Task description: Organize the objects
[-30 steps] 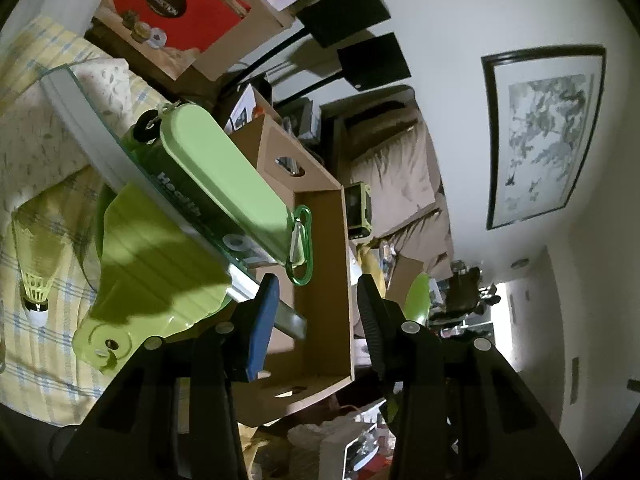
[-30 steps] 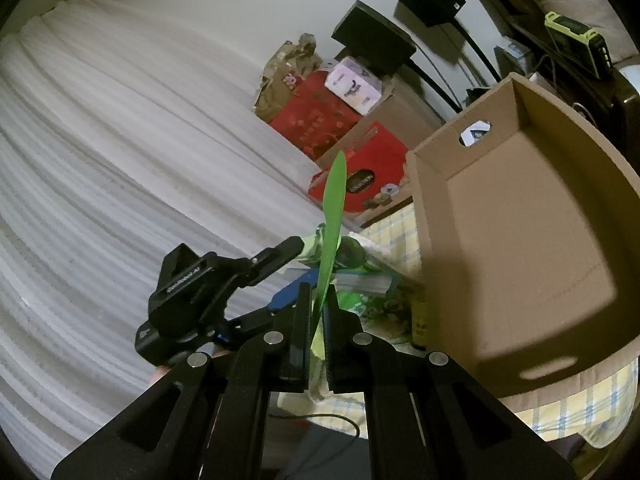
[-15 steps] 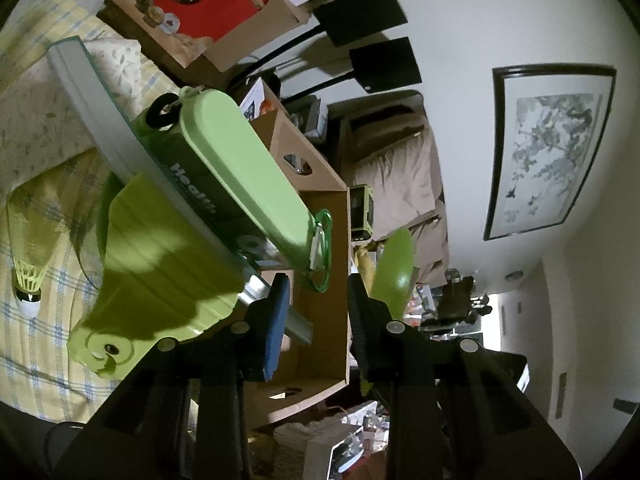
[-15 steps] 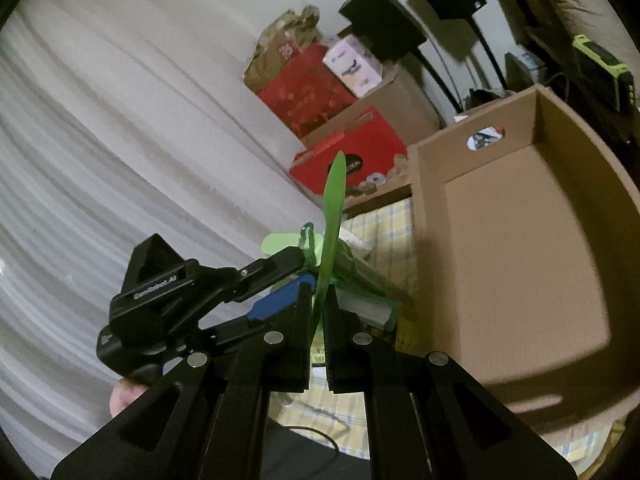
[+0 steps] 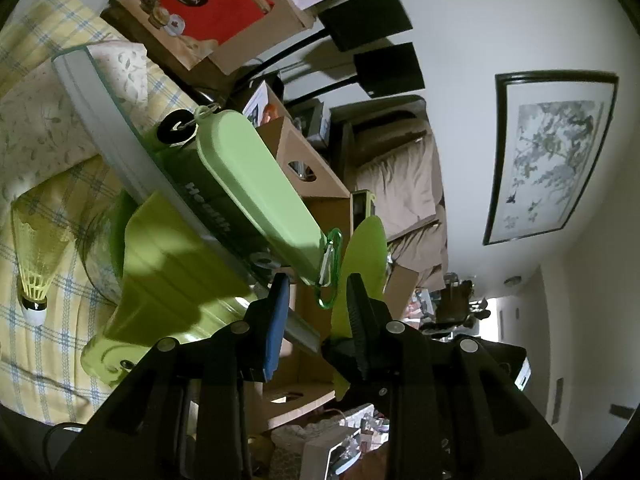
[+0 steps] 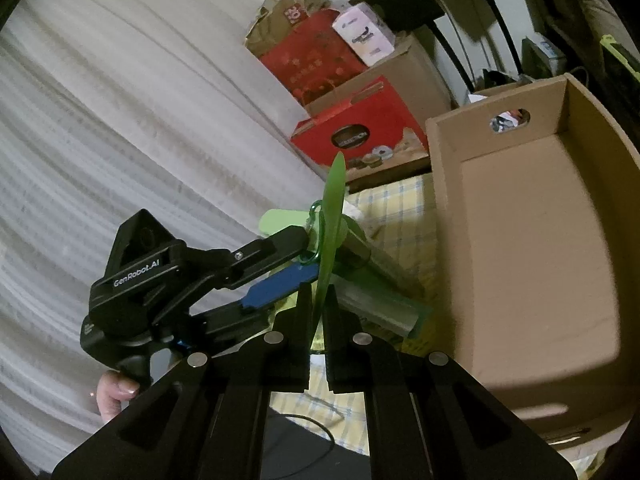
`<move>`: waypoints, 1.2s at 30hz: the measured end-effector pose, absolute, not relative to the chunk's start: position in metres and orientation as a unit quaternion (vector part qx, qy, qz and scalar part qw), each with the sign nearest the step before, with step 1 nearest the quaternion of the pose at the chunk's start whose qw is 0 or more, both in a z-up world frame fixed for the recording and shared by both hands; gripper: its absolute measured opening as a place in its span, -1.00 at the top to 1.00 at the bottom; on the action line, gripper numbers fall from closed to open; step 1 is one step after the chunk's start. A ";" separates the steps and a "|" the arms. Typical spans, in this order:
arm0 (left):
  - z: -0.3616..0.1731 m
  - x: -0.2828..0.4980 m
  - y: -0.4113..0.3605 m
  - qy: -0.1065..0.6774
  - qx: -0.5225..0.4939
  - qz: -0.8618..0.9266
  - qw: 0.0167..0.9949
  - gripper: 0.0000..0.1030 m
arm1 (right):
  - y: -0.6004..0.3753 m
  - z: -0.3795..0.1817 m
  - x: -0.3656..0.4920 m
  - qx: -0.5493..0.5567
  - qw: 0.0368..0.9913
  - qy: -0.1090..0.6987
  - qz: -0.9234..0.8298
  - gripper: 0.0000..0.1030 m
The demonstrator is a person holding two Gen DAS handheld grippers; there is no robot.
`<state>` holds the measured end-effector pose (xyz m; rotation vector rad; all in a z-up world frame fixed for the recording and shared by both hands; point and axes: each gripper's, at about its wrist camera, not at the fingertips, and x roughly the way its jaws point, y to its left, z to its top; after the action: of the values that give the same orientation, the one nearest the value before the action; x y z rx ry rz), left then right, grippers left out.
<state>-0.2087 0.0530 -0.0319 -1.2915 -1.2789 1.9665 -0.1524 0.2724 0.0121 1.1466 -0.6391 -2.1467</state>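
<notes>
Meanwhile, an open cardboard box stands empty just right of the right tool, plainly the roomiest place for sorting, though its near wall rises between the tool and the box floor and would have to be cleared.

Ahead of the left tool a long grey tray rests tilted on the checked yellow cloth, its near corner passing between the tool's half-closed fingers; whether the pads actually press on it cannot be made out. It looks stiff and awkwardly long, likely to swing if taken by one end alone.

On the tray lies a pale green case, smooth-shelled and probably light but slippery, with a carabiner at its near end that could snag.

Below the tray lies a lime-green plastic piece, ribbed and rigid-looking.

Pinched edge-on in the tightly closed right tool is a thin green plastic leaf, feather-light and bendy, best held low near its base as now; it hangs just beside the left tool's right finger.

Well to the left on the cloth, a yellow shuttlecock lies alone, fragile at its skirt.
</notes>
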 end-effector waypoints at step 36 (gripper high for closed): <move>-0.004 -0.181 0.040 -0.400 -0.455 0.755 0.252 0.91 | 0.271 0.017 -0.130 0.418 0.304 -0.243 -0.821 0.92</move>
<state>-0.1813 0.0399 -0.0040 -1.2362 -1.0871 2.0526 -0.1298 0.2712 0.0168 1.1085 -0.6432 -2.1746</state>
